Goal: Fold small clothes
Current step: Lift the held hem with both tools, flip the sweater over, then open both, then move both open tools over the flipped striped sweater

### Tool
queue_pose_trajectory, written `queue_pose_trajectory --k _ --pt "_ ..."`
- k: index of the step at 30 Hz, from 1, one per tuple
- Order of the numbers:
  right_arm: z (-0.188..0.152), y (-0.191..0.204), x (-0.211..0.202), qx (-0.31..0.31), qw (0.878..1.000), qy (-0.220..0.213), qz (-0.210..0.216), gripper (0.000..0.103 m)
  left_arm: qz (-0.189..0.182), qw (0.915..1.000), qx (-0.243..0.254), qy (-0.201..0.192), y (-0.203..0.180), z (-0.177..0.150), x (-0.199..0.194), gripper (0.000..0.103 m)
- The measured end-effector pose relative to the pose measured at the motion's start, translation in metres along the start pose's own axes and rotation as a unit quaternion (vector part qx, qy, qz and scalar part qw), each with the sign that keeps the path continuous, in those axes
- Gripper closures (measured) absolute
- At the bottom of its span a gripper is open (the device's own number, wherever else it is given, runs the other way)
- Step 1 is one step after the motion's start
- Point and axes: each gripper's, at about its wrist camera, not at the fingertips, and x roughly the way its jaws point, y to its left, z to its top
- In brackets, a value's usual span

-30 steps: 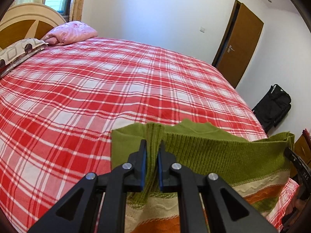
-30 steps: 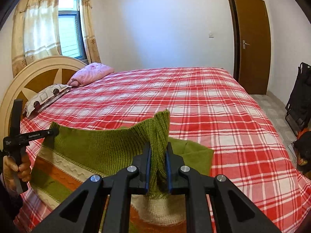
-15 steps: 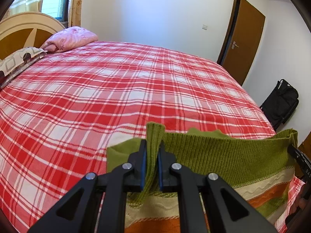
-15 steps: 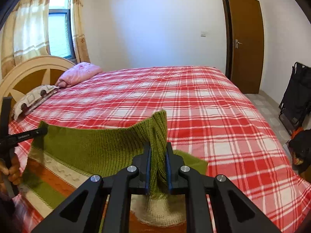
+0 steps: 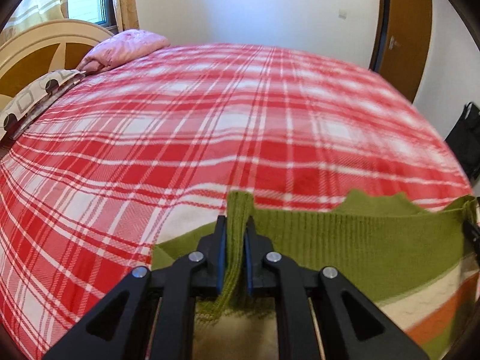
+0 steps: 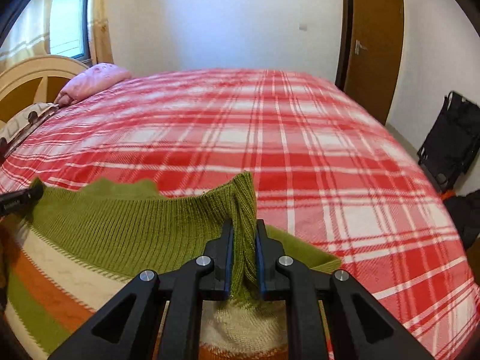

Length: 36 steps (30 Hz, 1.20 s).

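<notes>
A small knitted sweater (image 5: 345, 240) with a green ribbed hem and cream, orange and green stripes hangs stretched between my two grippers above the near edge of the bed. My left gripper (image 5: 235, 225) is shut on one corner of the green hem. My right gripper (image 6: 243, 225) is shut on the other corner of the sweater (image 6: 120, 225). The right gripper's tip shows at the right edge of the left wrist view (image 5: 472, 234), and the left gripper's tip shows at the left edge of the right wrist view (image 6: 21, 198). The lower part of the sweater is hidden below the grippers.
A red and white plaid bedspread (image 5: 240, 126) covers the bed. A pink pillow (image 5: 126, 48), a patterned pillow (image 5: 33, 99) and a cream headboard (image 5: 45, 42) are at the far left. A brown door (image 6: 372, 45) and a black bag (image 6: 450, 141) are at the right.
Both grippers have moved back and down toward the near edge of the bed with the sweater held taut between them. The grip on both corners is unchanged.
</notes>
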Motion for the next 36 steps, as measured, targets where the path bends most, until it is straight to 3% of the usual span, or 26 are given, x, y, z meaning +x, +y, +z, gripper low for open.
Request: queue_pose_trajectory --k 3,6,9,11,13,15,17,19,20,26,30,32,36 --pt "-0.001 -0.005 0.007 0.01 1.0 0.016 0.01 0.09 0.01 0.9999 -0.005 0.012 0.002 -0.002 0.011 0.083" --pt "-0.001 -0.009 0.019 0.023 0.999 0.043 0.025 0.087 0.02 0.9996 -0.005 0.017 0.001 -0.002 0.014 0.07" --pt "-0.001 -0.011 0.024 0.031 0.998 0.055 0.03 0.082 0.029 0.9991 -0.015 0.026 0.004 -0.001 0.02 0.049" --pt "-0.001 -0.01 0.023 0.03 0.997 0.061 0.038 0.073 0.029 0.9981 -0.036 0.041 0.011 0.001 0.025 0.025" --pt "-0.001 -0.02 0.013 0.054 0.996 0.056 0.05 0.071 0.011 0.9963 -0.064 0.055 0.021 0.003 0.031 0.02" --pt "-0.005 -0.04 -0.016 0.114 0.993 0.004 0.032 0.071 -0.011 0.9954 -0.077 0.056 0.028 0.003 0.028 0.02" --pt "-0.018 -0.055 -0.059 0.149 0.987 -0.051 -0.014 0.071 -0.014 0.9966 -0.059 0.056 0.031 0.003 0.013 0.02" --pt "-0.031 -0.052 -0.089 0.135 0.987 -0.068 -0.051 0.071 0.011 0.9987 -0.042 0.026 0.034 0.001 -0.009 0.02" --pt "-0.04 -0.046 -0.102 0.117 0.99 -0.069 -0.046 0.071 0.017 0.999 -0.039 0.012 0.036 -0.001 -0.02 0.02" --pt "-0.082 0.013 -0.13 0.004 0.999 -0.036 0.004 0.071 -0.022 0.9995 -0.023 -0.008 0.044 -0.051 -0.085 0.02" --pt "-0.108 0.019 -0.121 0.024 0.999 0.017 0.025 0.071 -0.031 0.9995 -0.005 -0.009 0.035 -0.089 -0.108 0.02" --pt "-0.125 0.02 -0.116 0.015 0.999 0.047 0.01 0.071 -0.022 0.9997 0.008 0.0 0.028 -0.105 -0.111 0.02" --pt "-0.153 0.018 -0.133 0.005 0.999 0.034 0.002 0.07 0.003 0.9992 0.028 0.028 0.025 -0.123 -0.102 0.02"
